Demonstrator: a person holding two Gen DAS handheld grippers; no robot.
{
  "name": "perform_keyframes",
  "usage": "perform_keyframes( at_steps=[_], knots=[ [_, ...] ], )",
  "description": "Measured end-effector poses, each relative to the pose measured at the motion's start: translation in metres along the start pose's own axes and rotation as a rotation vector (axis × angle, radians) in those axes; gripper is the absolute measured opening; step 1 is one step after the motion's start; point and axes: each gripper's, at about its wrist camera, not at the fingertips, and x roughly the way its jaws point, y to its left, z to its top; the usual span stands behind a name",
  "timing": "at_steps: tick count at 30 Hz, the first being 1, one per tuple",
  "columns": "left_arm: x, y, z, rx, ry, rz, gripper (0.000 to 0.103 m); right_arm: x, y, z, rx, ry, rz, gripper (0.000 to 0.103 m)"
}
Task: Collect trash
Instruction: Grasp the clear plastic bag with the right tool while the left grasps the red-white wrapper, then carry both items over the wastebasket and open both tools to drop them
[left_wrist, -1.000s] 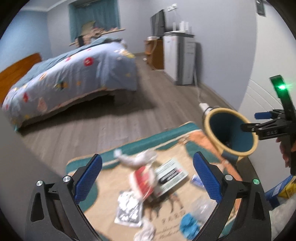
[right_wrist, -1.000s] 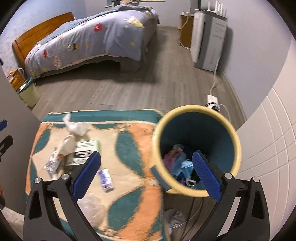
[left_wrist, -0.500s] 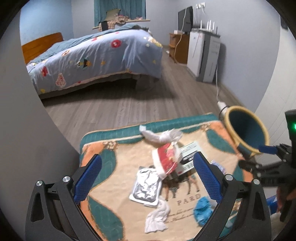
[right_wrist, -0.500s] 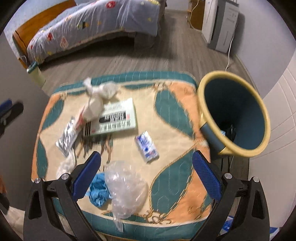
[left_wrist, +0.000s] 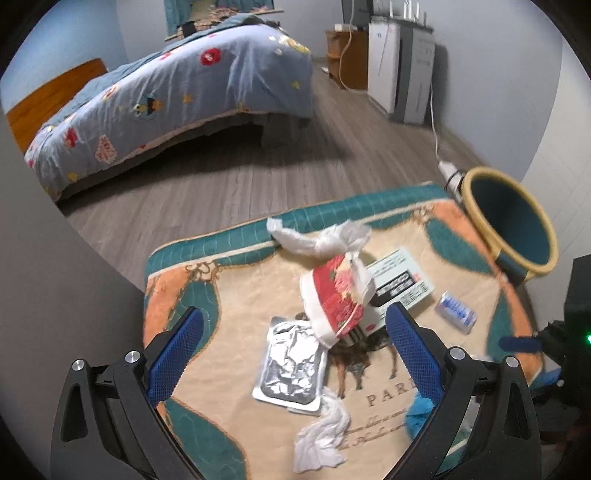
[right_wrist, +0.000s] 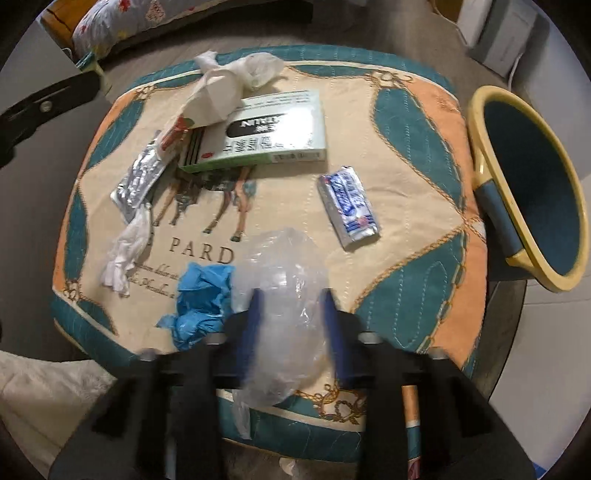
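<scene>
Right hand-held gripper (right_wrist: 290, 314) nearly closed around the clear plastic bag (right_wrist: 284, 291) at lower centre of right view, bag's long axis running along the fingers; bin (right_wrist: 532, 184) sits at the right edge. Left hand-held gripper (left_wrist: 291, 347) wide, empty, over the foil pack (left_wrist: 291, 365). Cushioned worktop (right_wrist: 406, 295), bedroom: bed (left_wrist: 177, 96) upper left, wood floor.

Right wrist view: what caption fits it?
Right gripper closing around a clear bag on the mat.
</scene>
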Motion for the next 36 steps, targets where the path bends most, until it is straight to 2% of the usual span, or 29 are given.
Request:
perform_keyframes(
  at_steps=[2,6,9,14,18,21,23,24,26,27,28,36],
  knots=[
    [0.003,-0.001,0.001,-0.006,0.004,-0.007,0.098,-0.004,0.002,0.004,-0.008,0.001,0.018,0.017],
    [0.012,-0.011,0.004,-0.002,0.011,-0.053,0.098,-0.027,0.005,0.02,-0.042,-0.066,0.023,0.015],
    [0.023,-0.022,0.004,0.045,0.022,-0.069,0.098,-0.045,-0.007,0.042,-0.02,-0.117,0.045,0.015],
    [0.044,-0.029,0.004,0.064,0.052,-0.083,0.097,-0.067,-0.054,0.064,0.039,-0.192,0.014,0.015],
    [0.059,-0.03,0.006,0.048,0.059,-0.095,0.095,-0.074,-0.097,0.073,0.15,-0.223,0.008,0.015],
    [0.072,-0.031,0.008,0.016,0.069,-0.118,0.081,-0.078,-0.118,0.075,0.232,-0.236,0.038,0.015],
    [0.079,-0.032,0.008,-0.001,0.077,-0.125,0.075,-0.08,-0.125,0.078,0.253,-0.246,0.052,0.015],
    [0.083,-0.033,0.008,-0.003,0.079,-0.133,0.068,-0.08,-0.126,0.08,0.252,-0.248,0.055,0.015],
    [0.087,-0.037,0.007,0.018,0.09,-0.141,0.05,-0.079,-0.12,0.082,0.222,-0.245,0.057,0.015],
    [0.088,-0.039,0.007,0.028,0.098,-0.145,0.035,-0.079,-0.117,0.082,0.209,-0.243,0.055,0.015],
    [0.089,-0.04,0.007,0.033,0.102,-0.146,0.027,-0.07,-0.106,0.088,0.202,-0.245,0.051,0.015],
    [0.066,-0.055,0.016,0.113,0.034,-0.133,0.025,-0.099,-0.107,0.075,0.204,-0.281,0.051,0.015]
  ],
)
